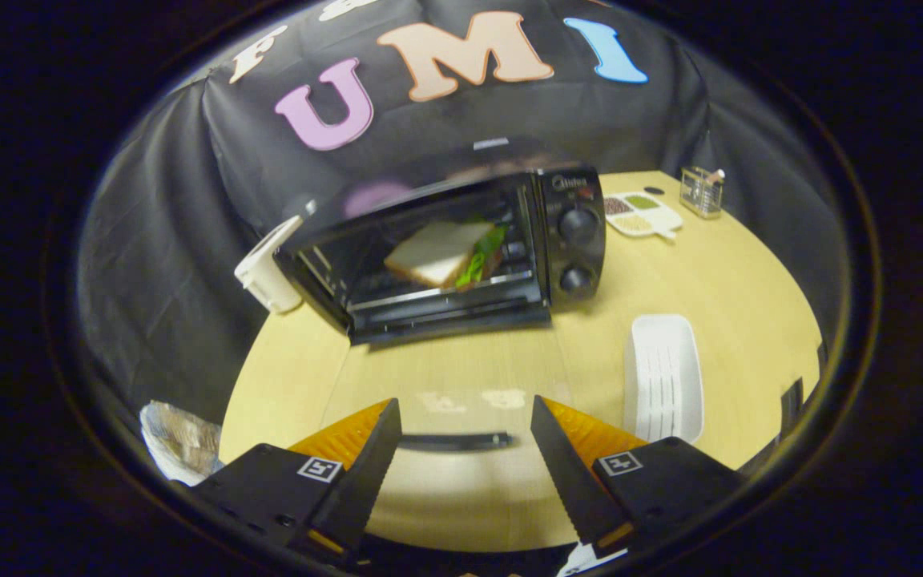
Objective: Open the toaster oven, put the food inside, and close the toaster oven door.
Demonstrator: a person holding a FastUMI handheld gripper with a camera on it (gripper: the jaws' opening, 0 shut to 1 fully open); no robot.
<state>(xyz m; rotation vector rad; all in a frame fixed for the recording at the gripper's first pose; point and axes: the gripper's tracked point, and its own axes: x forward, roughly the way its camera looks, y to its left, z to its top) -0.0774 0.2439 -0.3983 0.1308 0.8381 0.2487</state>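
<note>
The black toaster oven [461, 248] stands on the round wooden table [750, 304] beyond my fingers. Its glass door [445, 377] hangs fully down towards me, and the door's dark handle bar [455, 439] lies between my two fingers, low and close. Inside, on the rack, rests a sandwich [439, 252] of white bread with green lettuce showing at its right edge. My gripper [465, 403] is open, its fingers spread wide on either side of the handle and touching nothing.
A white ribbed tray [664, 377] lies right of the door, near my right finger. A white divided dish [642, 212] of grains and a clear holder [702, 191] sit behind the oven's right. A white appliance [268, 276] stands left of the oven; crumpled wrapping [181, 441] lies lower left.
</note>
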